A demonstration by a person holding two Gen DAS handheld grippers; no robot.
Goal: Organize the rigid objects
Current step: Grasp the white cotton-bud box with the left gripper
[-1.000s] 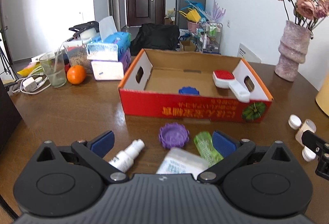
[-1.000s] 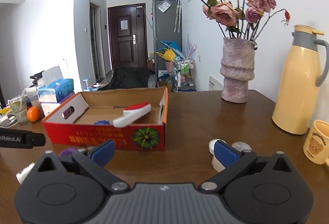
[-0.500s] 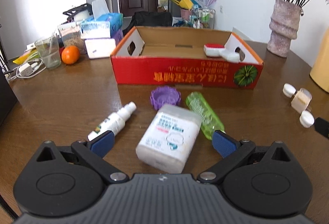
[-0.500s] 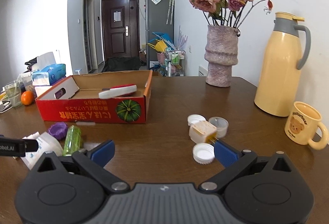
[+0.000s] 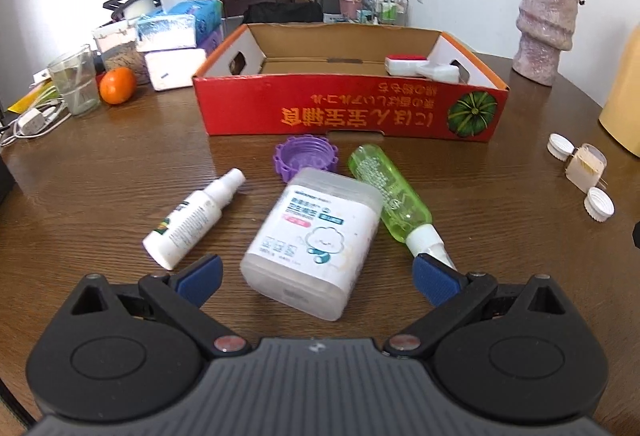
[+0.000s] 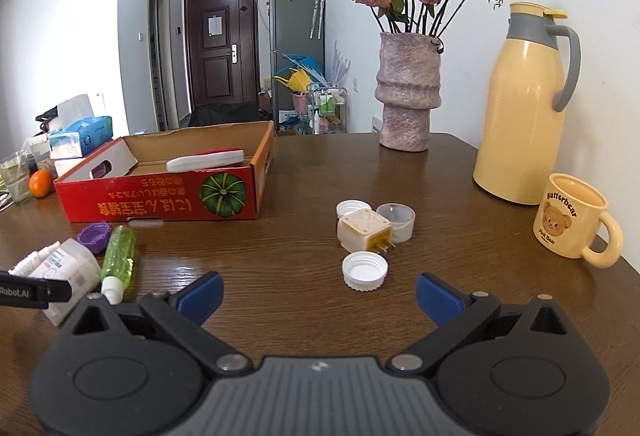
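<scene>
Likely next, both wide-open, empty grippers, left gripper [image 5: 316, 278] and right gripper [image 6: 318, 294], should've squarely straddled the translucent white rectangular plastic box [image 5: 314, 238] at frame centre, then the white ridged bottle cap [image 6: 365, 270].

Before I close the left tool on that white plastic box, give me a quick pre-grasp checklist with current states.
1. Left tool open: ok.
2. White plastic box lined up between its fingers: ok, roughly centred.
3. Fingers clear of neighbours: not ok; the right finger is at the green bottle nozzle.
4. White spray bottle apart from the box: ok.
5. Red cardboard box has free floor: ok; a brush lies at one end.
6. Right tool open and empty: ok.
</scene>
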